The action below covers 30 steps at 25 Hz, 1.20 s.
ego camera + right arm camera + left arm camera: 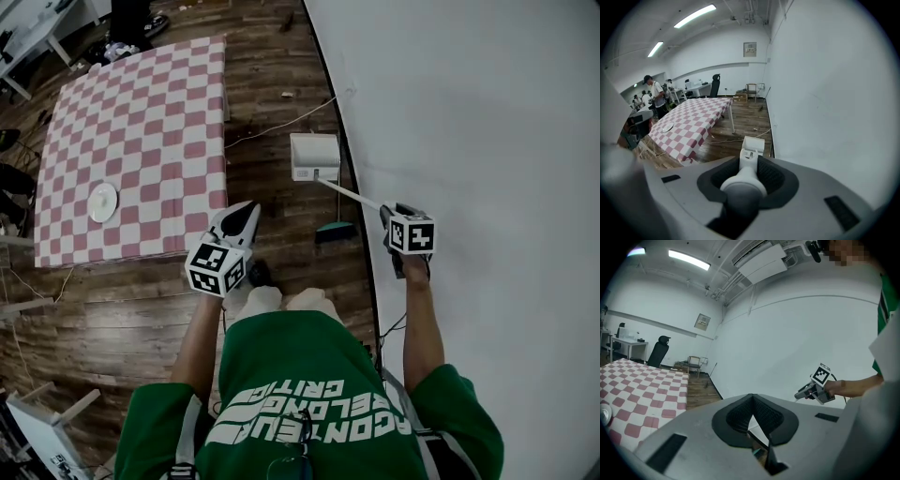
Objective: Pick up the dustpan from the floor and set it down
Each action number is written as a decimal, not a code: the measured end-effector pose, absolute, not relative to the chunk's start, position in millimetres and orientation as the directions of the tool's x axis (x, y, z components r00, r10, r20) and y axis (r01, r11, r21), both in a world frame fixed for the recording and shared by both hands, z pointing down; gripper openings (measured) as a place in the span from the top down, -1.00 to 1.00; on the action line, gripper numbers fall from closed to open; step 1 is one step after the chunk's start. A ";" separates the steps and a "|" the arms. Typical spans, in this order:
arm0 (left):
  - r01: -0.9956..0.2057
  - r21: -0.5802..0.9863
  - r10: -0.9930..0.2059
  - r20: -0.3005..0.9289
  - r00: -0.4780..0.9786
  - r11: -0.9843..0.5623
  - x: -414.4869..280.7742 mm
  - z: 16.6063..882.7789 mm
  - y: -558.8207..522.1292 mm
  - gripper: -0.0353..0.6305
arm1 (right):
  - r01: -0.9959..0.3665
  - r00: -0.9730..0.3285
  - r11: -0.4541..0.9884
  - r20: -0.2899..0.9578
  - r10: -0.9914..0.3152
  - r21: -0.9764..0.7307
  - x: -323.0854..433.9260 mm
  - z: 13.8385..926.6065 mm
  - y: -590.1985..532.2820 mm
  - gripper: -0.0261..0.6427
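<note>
Two grippers reach forward from a person in a green shirt, seen from above in the head view. The right gripper (389, 217) sits at about 2 o'clock from the person's chest, angled down. Its jaws are clamped part-way shut on the rounded end of a long white handle (352, 194). The right gripper view shows that end filling the gap between the dark pads.

The handle runs away toward 11 o'clock to the dustpan (314, 155), a white boxy pan straight ahead at 12 o'clock. The pan is over the wooden floor (281, 94), right beside the foot of the white wall (487, 141). Whether it rests on the boards or hangs just clear of them cannot be told.

The left gripper (247, 212) is at about 11 o'clock from the chest, well apart from the pan. In its own view the two pads meet at the tips, closed with nothing between them.

A teal brush head (335, 231) lies below the handle's line, near the wall's base, between the two grippers. A desk (141, 122) under a pink-and-white checked cloth stands at 10 o'clock, with a white plate (103, 202) on it near its left edge. A pale cable (281, 124) trails across the floor between the desk and the dustpan.
</note>
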<state>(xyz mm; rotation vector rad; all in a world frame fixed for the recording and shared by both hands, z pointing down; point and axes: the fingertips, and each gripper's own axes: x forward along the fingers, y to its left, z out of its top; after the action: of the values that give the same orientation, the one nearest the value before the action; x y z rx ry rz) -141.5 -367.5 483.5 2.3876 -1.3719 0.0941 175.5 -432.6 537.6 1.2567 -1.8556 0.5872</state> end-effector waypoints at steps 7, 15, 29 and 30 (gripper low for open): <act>-0.842 0.292 -0.806 0.268 0.528 -0.454 -169.8 503.9 -390.5 0.91 | -0.914 -0.191 0.404 0.835 -0.516 0.040 133.3 567.4 -469.4 0.58; -0.842 0.314 -0.796 0.298 0.526 -0.439 -181.3 522.3 -417.8 0.91 | -0.900 -0.193 0.435 0.869 -0.456 0.029 100.4 600.0 -511.6 0.58; -0.861 0.368 -0.790 0.379 0.483 -0.350 -188.6 566.4 -470.4 0.91 | -0.855 -0.159 0.519 0.942 -0.295 0.019 57.1 717.6 -589.8 0.58; -0.862 0.373 -0.789 0.384 0.481 -0.344 -188.5 568.7 -473.2 0.91 | -0.854 -0.153 0.520 0.947 -0.282 0.017 55.9 725.6 -593.2 0.58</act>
<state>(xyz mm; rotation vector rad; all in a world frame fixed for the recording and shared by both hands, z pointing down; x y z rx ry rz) -188.5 -473.2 568.7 2.2012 -1.3611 0.1826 55.9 -593.2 725.6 0.9677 -1.6993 0.6723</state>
